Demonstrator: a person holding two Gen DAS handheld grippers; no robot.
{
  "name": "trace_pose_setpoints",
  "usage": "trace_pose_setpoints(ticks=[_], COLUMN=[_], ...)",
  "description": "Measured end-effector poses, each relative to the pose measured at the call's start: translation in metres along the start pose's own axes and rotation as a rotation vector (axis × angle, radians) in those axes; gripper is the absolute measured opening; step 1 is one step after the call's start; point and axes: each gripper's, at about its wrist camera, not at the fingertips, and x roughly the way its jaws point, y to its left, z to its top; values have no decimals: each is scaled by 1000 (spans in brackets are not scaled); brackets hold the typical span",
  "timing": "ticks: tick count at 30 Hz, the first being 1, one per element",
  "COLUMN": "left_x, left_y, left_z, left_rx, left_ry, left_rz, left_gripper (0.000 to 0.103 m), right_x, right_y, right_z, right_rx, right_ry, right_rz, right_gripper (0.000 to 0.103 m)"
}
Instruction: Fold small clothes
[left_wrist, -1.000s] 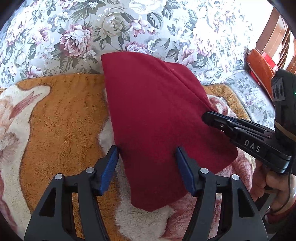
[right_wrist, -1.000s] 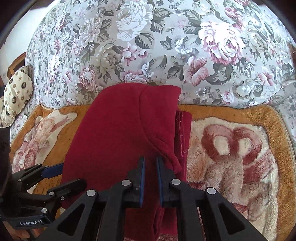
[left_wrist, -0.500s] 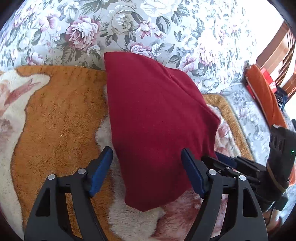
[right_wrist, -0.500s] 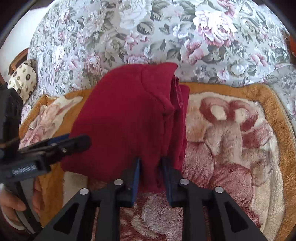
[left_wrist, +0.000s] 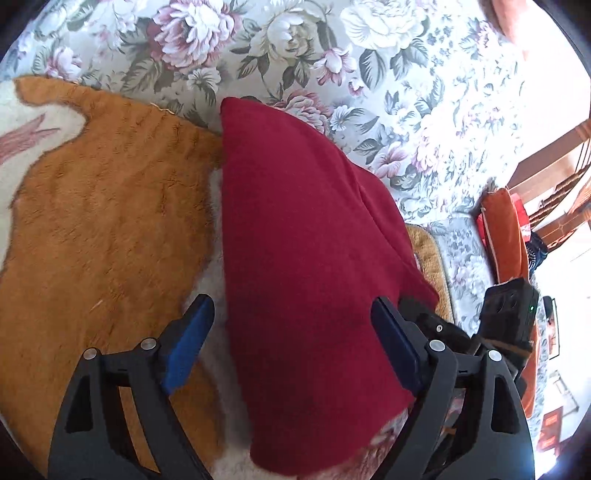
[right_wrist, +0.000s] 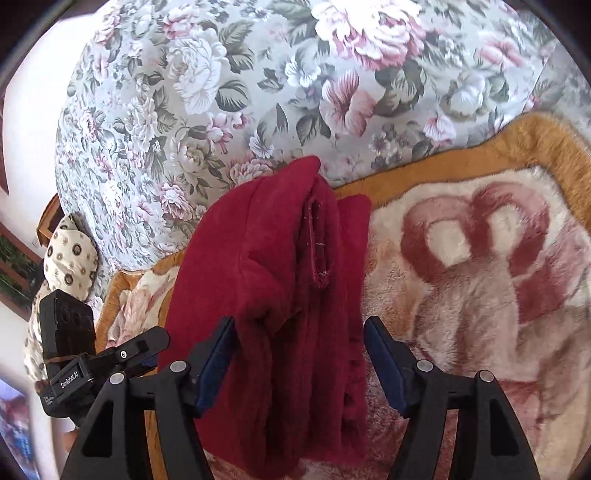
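A dark red fleece garment (left_wrist: 306, 280) lies folded into a long strip on an orange and cream plush blanket (left_wrist: 99, 221); it also shows in the right wrist view (right_wrist: 280, 295), with a hemmed sleeve opening on top. My left gripper (left_wrist: 291, 343) is open, its blue pads apart either side of the garment's near end, holding nothing. My right gripper (right_wrist: 299, 365) is open too, straddling the garment's near end. The right gripper's body (left_wrist: 509, 317) shows at the right of the left wrist view; the left gripper's body (right_wrist: 81, 354) shows at the left of the right wrist view.
A floral sofa back (right_wrist: 258, 92) rises behind the blanket (right_wrist: 480, 277). A patterned cushion (right_wrist: 70, 258) lies at far left. An orange cushion (left_wrist: 506, 236) and wooden furniture (left_wrist: 554, 166) stand at the right.
My right gripper has opened and let go of the red garment, then drawn back from it. My left gripper stays open and has shifted a little; the garment lies flatter on the blanket.
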Motion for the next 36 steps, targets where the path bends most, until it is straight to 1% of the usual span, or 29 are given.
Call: trace_pose_setpoints(ticks=[3, 7, 8, 9, 11, 12, 14, 18, 22, 25, 27, 28, 29, 30, 32, 33, 34, 36], left_x=[17, 20, 19, 17, 15, 11, 4, -29, -61, -74, -73, -70, -68, -69, -75, -78, -83, -92], left_y=[4, 5, 5, 4, 2, -1, -8, -14, -19, -13, -9, -8, -7, -8, -11, -12, -14, -13], left_z=[6, 7, 5, 3, -1, -3, -5, -22, -50, -78, -95, -101, -106, -109, -110, -110, -111, -115], left_rx=[-25, -26, -20, -11, 2, 11, 32, 42, 87, 82, 83, 97, 111, 117, 126, 135, 146, 164], left_ry=[40, 19, 10, 2, -1, -6, -11, -7, 2, 34, 63, 71, 69, 55, 31, 20, -3, -65], left_rz=[-27, -46, -53, -67, -53, -41, -30, -45, -1, 35, 80, 119, 148, 151, 177, 190, 208, 267], left_gripper=[88, 89, 88, 78, 73, 70, 67, 67, 67, 67, 67, 67, 67, 68, 68, 69, 69, 70], right_x=[8, 23, 23, 22, 16, 12, 2, -24, -47, -55, -54, -52, -49, -49, -61, -73, -85, -107], right_y=[-6, -13, -13, -11, -5, 0, 10, 31, 49, 53, 55, 56, 57, 58, 59, 61, 63, 72], right_z=[5, 9, 9, 8, 6, 5, 1, -14, -49, -79, -99, -106, -111, -115, -117, -117, -116, -115], right_rx=[22, 60, 63, 64, 46, 30, 1, -26, -48, -42, -54, -64, -75, -86, -95, -100, -107, -142], right_ry=[-21, -9, -14, -19, -35, -43, -51, -53, -28, 5, 33, 49, 65, 75, 51, 24, -4, -71], right_rz=[48, 99, 100, 97, 81, 71, 56, 86, 115, 135, 107, 80, 49, 16, -4, -16, -26, -47], right_gripper=[70, 72, 70, 68, 56, 54, 48, 47, 47, 47, 47, 49, 53, 54, 54, 54, 54, 54])
